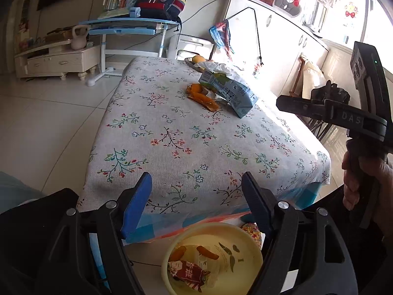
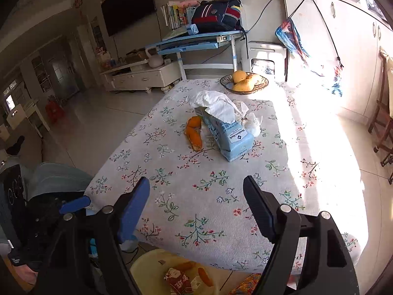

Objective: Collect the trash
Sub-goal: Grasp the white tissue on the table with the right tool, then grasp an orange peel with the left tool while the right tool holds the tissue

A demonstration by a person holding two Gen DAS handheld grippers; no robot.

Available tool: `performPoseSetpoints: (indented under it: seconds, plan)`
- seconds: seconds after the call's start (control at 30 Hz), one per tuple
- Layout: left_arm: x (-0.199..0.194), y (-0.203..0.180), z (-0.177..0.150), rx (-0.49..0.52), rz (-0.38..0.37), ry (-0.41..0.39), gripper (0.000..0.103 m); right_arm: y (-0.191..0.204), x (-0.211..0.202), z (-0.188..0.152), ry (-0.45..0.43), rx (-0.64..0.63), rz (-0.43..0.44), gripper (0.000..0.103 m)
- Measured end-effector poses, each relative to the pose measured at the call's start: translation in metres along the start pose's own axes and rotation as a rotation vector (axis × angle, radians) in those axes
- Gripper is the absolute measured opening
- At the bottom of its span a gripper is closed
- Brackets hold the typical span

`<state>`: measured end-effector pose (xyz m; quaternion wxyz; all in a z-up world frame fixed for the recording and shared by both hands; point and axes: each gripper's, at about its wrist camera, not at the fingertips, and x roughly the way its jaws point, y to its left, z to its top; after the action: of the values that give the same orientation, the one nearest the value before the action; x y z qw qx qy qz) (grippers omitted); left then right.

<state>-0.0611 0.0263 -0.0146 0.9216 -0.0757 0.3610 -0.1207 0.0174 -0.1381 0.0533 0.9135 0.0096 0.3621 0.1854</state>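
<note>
Lying well beyond left tool (gaping), orange peel

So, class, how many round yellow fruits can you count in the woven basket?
3 show in the woven basket: one round yellow fruit at back-left, one in front, one at right. More may be hidden.

looks like a home living room: wall tv, floral-cloth table, fruit bowl, kid's desk
</note>
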Motion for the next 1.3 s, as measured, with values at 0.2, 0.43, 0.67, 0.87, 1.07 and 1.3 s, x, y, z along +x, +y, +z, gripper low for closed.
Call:
performPoseSetpoints:
  seconds: [0.2, 0.43, 0.67, 0.87, 1.07, 1.3]
  plan:
    - [0.008, 0.0, 0.002, -0.015, -0.01, 0.016, 0.073, 0.008, 0.049, 0.045, 0.037, -0.141, -0.047, 0.079]
    - [0.015, 0.004, 0.004, -0.042, -0.022, 0.041, 0.073, 0.004, 0.104, 0.068, 0.105, -0.193, -0.07, 0.079]
    - [0.022, 0.008, 0.007, -0.077, -0.04, 0.058, 0.074, -0.016, 0.12, 0.084, 0.127, -0.063, 0.064, 0.056]
    - [0.027, 0.008, 0.009, -0.091, -0.041, 0.07, 0.074, -0.029, 0.118, 0.087, 0.112, 0.023, 0.113, 0.015]
    - [0.029, 0.009, 0.008, -0.092, -0.035, 0.073, 0.074, -0.05, 0.092, 0.092, 0.003, 0.132, 0.142, 0.011]
    - [0.028, 0.01, 0.009, -0.095, -0.037, 0.066, 0.074, -0.072, 0.039, 0.076, -0.088, 0.254, 0.218, 0.011]
